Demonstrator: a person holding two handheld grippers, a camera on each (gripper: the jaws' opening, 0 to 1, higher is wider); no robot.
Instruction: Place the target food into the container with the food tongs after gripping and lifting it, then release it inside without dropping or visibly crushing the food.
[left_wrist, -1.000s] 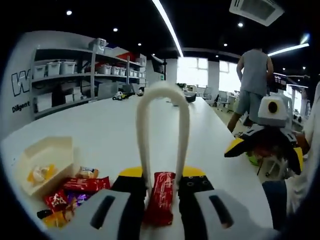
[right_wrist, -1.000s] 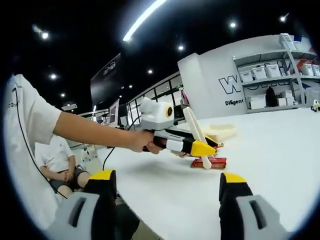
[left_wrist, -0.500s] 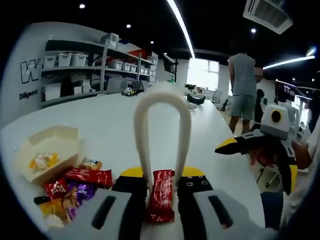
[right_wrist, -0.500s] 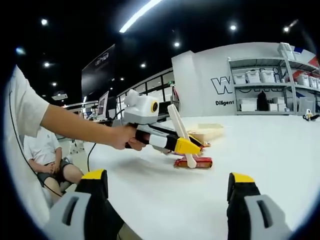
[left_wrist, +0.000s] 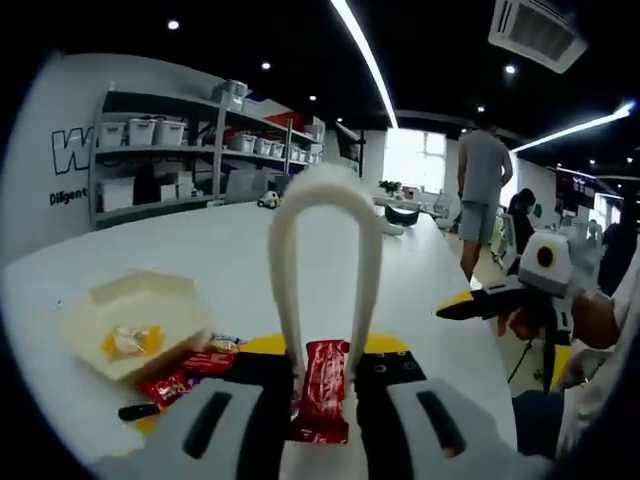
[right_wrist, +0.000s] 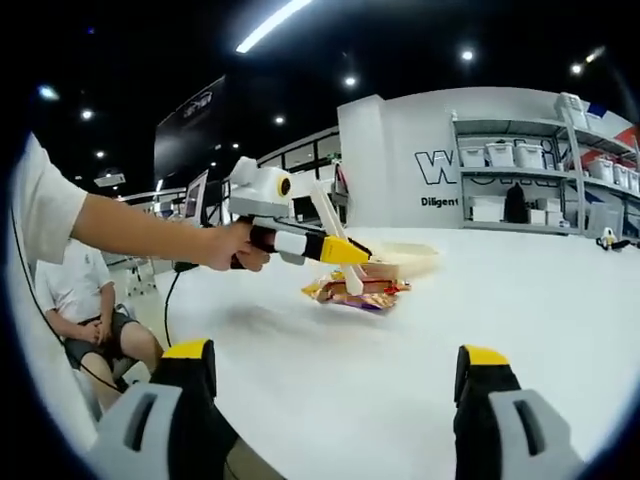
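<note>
Left gripper is closed round the white tongs, and the tongs pinch a red snack bar betw. their tips. A sec ago that bar lay on the white table under the tongs; now in the right gripper view it's lifted off and the tongs' tips hang over the snack pile, just short of the beige container. So prob. the lift is done and the carry under way; release inside still to come. Left gripper view gives what the other can't: the container is open w/ a yellow item inside, loose wrappers near it. Right gripper view shows the hand holding the left gripper from the side. Right gripper is wide open, holding nothing, above bare table.
</note>
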